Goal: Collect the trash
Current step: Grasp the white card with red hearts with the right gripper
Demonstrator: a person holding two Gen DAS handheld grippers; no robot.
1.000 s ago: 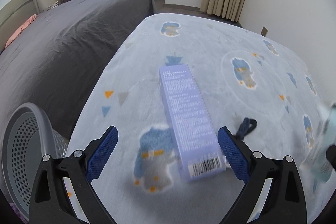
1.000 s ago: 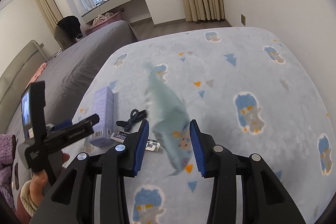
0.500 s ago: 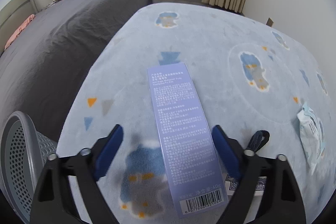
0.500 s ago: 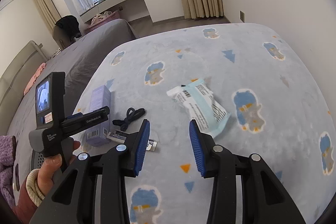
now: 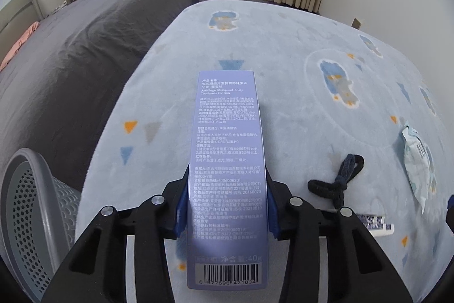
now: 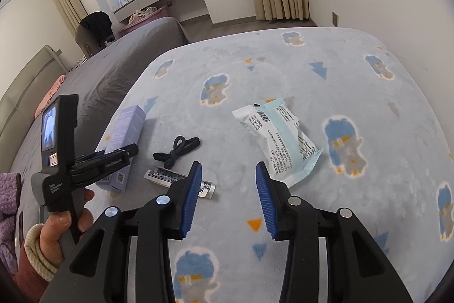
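A long purple toothpaste box [image 5: 229,161] lies on the light blue blanket [image 5: 298,53]. My left gripper [image 5: 227,175] straddles its near half, and the closing jaws have their blue pads against both long sides. The right wrist view shows that gripper [image 6: 113,158] over the box [image 6: 124,132], held by a hand [image 6: 56,229]. My right gripper [image 6: 228,165] hovers open above the blanket with nothing between its fingers. A white and teal wrapper [image 6: 279,144] lies just beyond its right finger. A small tube [image 6: 176,178] lies by its left finger.
A black hair tie [image 6: 177,148] lies between the box and the wrapper. A grey perforated basket [image 5: 28,203] stands at the lower left, beside the bed. A grey bedspread [image 5: 71,61] covers the area to the left. Wall and curtains stand beyond.
My left gripper moved forward over the box and its jaws came in from wide open onto the box's sides. The wrapper, blurred in mid-air by my right gripper, now lies on the blanket.
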